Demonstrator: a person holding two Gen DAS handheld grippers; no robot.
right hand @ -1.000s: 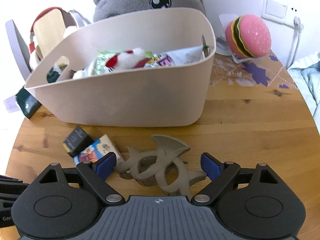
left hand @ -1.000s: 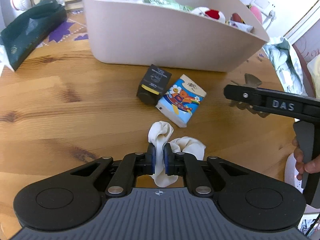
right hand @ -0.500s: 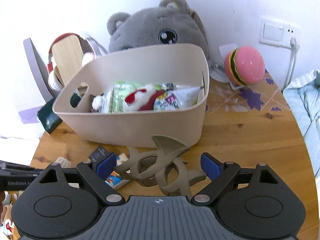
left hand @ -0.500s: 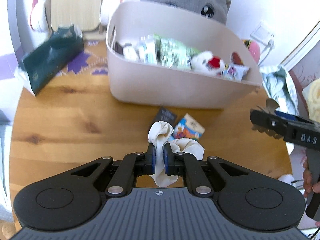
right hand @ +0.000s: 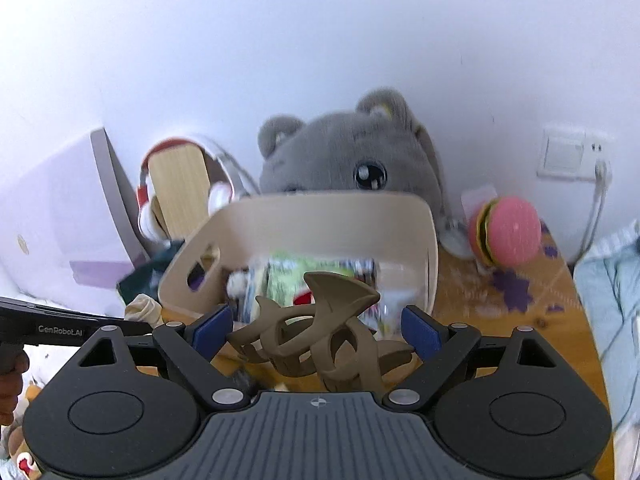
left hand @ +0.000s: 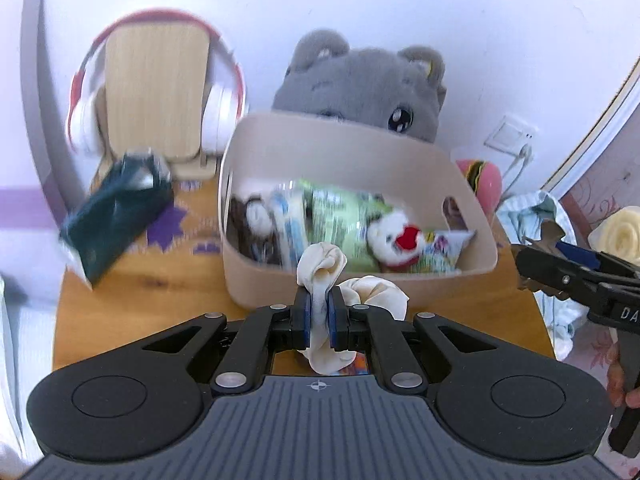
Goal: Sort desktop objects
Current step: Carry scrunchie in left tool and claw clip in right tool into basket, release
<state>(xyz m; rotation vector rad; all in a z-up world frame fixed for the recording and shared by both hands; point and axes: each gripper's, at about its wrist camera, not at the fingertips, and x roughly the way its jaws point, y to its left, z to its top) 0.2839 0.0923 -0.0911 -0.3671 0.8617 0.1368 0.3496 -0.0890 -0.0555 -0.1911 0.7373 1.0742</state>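
Your left gripper is clamped on the cream sock, your right gripper spans the brown hair claw without visible contact, and the part-filled bin ahead awaits both.

Bin contents ahead of the left tongs are smeared with blur. The hair claw between the right tongs hides the bin's near wall; whether the pads touch it is unclear.
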